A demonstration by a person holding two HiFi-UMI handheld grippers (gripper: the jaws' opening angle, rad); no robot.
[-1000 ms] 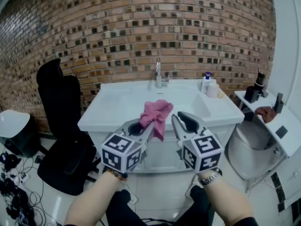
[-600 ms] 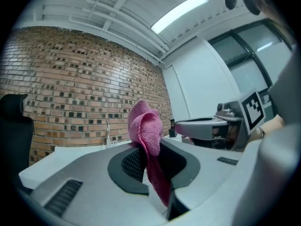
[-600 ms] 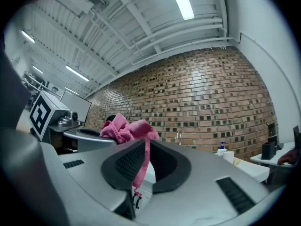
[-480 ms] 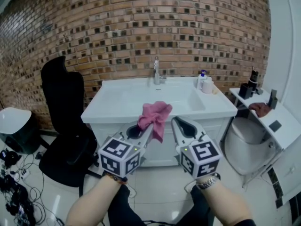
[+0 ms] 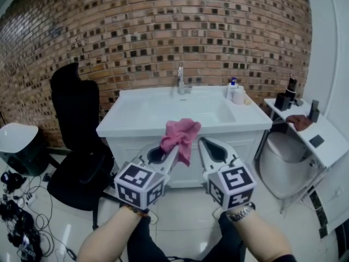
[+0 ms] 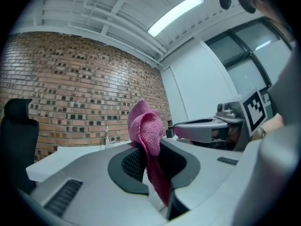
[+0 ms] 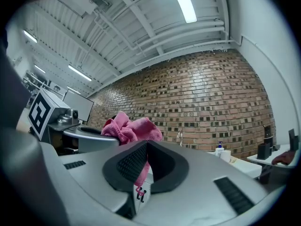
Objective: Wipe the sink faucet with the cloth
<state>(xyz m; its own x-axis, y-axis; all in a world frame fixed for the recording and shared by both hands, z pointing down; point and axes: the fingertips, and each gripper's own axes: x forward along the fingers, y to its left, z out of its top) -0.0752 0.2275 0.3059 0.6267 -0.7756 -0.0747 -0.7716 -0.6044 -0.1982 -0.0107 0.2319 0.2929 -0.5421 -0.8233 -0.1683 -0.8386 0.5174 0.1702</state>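
1. The left gripper (image 5: pixel 174 146) and the right gripper (image 5: pixel 202 141) have smooth, pale grey plastic shells that narrow toward their far tips.
2. Each jaw carries a dark, ribbed pad (image 6: pixel 134 163) set in a rounded black recess. Narrow dark slots (image 6: pixel 63 197) mark the shell nearer the camera.
3. At each near end sits a cube with black-and-white square markers: the left cube (image 5: pixel 140 185) and the right cube (image 5: pixel 232 185).
4. The right wrist wears a metal-band wristwatch (image 5: pixel 240 212), and the left wrist wears a thin dark band (image 5: pixel 132 208).
5. Dark trousers (image 5: pixel 163 243) show nearest, between the forearms.
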